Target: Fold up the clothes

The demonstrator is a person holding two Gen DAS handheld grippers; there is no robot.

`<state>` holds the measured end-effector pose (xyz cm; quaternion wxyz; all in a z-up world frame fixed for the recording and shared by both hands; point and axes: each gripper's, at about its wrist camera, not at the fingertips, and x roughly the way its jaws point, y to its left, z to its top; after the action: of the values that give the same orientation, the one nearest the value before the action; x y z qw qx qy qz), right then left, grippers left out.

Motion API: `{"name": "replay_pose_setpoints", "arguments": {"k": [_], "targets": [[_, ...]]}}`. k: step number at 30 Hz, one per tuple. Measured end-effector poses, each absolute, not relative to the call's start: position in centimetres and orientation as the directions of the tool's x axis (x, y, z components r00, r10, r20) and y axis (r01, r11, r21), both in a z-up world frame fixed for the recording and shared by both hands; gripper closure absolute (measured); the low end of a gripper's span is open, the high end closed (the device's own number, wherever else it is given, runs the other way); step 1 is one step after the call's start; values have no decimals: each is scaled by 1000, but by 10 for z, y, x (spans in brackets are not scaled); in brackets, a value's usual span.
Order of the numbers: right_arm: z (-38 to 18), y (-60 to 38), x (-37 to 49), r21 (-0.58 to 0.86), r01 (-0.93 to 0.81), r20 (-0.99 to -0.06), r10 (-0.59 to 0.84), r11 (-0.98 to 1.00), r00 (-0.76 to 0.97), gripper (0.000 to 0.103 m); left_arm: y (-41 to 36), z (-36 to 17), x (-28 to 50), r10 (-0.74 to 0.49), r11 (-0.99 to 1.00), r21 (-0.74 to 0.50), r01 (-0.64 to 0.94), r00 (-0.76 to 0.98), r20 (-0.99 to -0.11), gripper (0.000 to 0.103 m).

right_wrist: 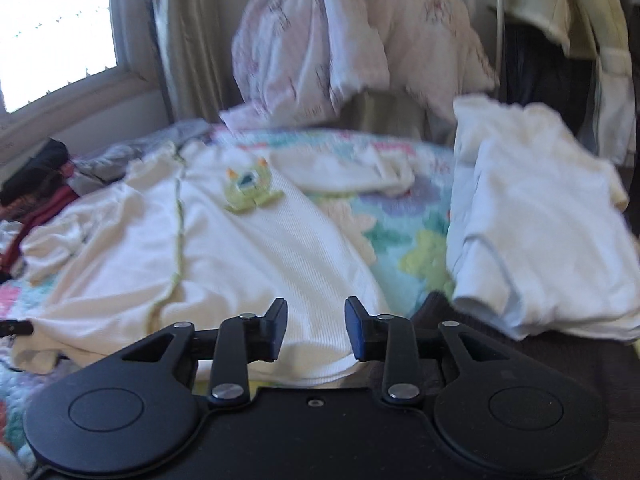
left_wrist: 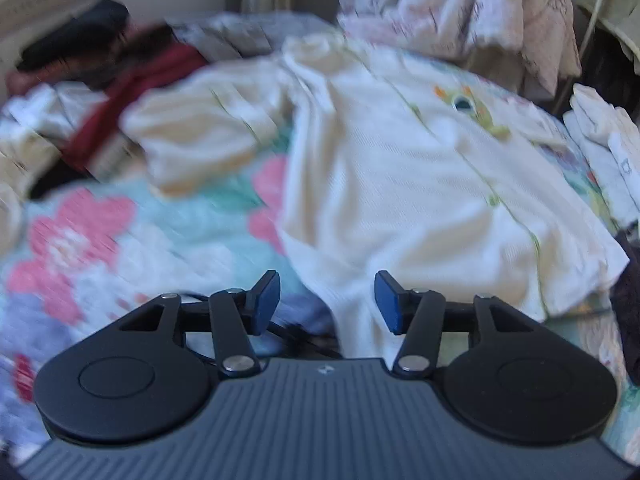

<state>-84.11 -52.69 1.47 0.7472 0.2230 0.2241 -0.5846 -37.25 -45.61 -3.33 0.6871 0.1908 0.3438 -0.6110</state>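
Observation:
A cream baby garment (left_wrist: 400, 168) with a green monster patch (left_wrist: 468, 108) lies spread on a floral quilt (left_wrist: 100, 240). My left gripper (left_wrist: 327, 300) hovers over its lower hem, jaws apart, blue pads (left_wrist: 267, 300) bare, with cloth under the gap but not pinched. The right wrist view shows the same garment (right_wrist: 224, 256) and patch (right_wrist: 248, 190). My right gripper (right_wrist: 316, 330) stands open above its near edge with nothing clamped.
A pile of unfolded clothes, dark red and black (left_wrist: 100, 80), lies at the left. Folded white garments (right_wrist: 540, 232) are stacked at the right. Pale floral bedding (right_wrist: 340, 40) is heaped at the back, beside a window (right_wrist: 52, 32) and curtain.

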Motion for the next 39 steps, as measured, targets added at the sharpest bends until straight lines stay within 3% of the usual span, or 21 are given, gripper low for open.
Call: {"name": "replay_pose_setpoints", "arguments": {"k": [4,7,11,12,15,20,24,30,34,39], "targets": [[44,-497,-852,89,958,-544,-793,272,276,58,-450,-3,-345,-733,211,-148,966,57,-678,48],[60,-481,-860,161,928,-517,-772,336,370,58,-456,26,-331,-745,182,-59,981,99,-660,48],[82,-466,-867,388,816,-449,-685,428,573,58,-460,66,-312,-757,127,239,963,250,-603,42],[87,-464,-861,392,798,-445,-665,457,600,57,-462,70,-303,-750,129,321,938,304,-588,37],[89,-462,-831,329,790,-477,-630,518,612,55,-476,75,-267,-703,149,495,856,443,-556,37],[53,-487,-766,326,744,-505,-558,583,658,55,-498,66,-210,-626,134,622,771,552,-550,37],[6,-516,-703,336,717,-586,-460,611,667,53,-512,48,-196,-636,74,398,914,351,-687,37],[-57,-544,-672,387,820,-712,-429,421,556,53,-546,-7,-241,-632,-80,3,997,-48,-773,37],[-74,-547,-683,377,870,-744,-455,318,489,53,-574,-37,-288,-547,-224,-47,974,-165,-821,37],[-100,-550,-676,298,922,-789,-480,247,383,44,-586,-69,-328,-443,-329,-105,938,-252,-860,37]]}}
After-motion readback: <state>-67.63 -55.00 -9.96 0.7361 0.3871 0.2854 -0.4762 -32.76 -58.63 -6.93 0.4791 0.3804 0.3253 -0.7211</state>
